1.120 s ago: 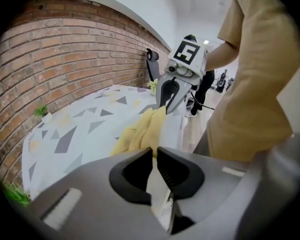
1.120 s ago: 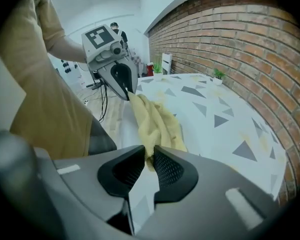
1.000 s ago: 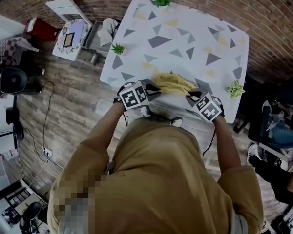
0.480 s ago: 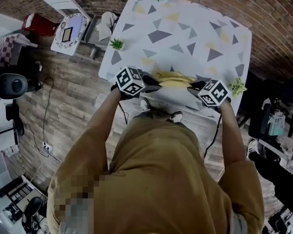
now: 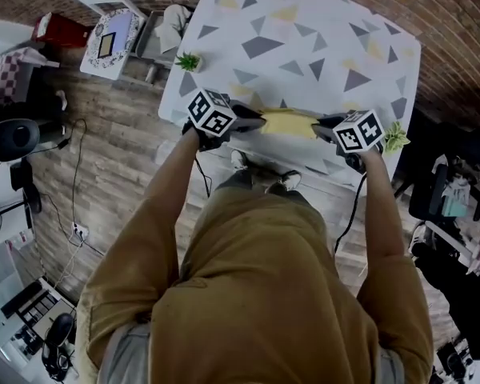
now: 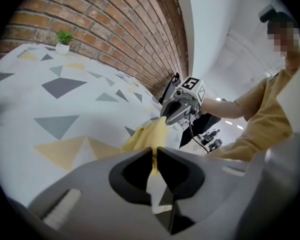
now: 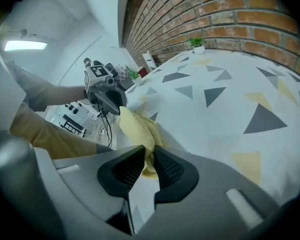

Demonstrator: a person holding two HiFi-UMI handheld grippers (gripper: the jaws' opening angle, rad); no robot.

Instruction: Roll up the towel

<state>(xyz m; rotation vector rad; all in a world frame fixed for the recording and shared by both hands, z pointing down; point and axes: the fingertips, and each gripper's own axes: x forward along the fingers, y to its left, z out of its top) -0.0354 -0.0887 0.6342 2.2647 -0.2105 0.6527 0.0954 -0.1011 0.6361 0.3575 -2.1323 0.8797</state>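
Left gripper and right gripper were each clamped on an end of the yellow towel.
The towel was held bunched between them at the near edge of the patterned worktop.

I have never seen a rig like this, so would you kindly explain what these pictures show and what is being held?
There is no robot: a person holds a two-jaw gripper in each hand. One picture comes from a camera on the person's head, looking steeply down. The other two come from cameras riding on the grippers, looking along their jaws. Below is a white table patterned with grey and yellow triangles, with small potted plants near its edges. A yellow towel, gathered into a long strip, lies at the near edge. The left gripper is shut on one end, the right gripper on the other. The marker cubes are part of the grippers.
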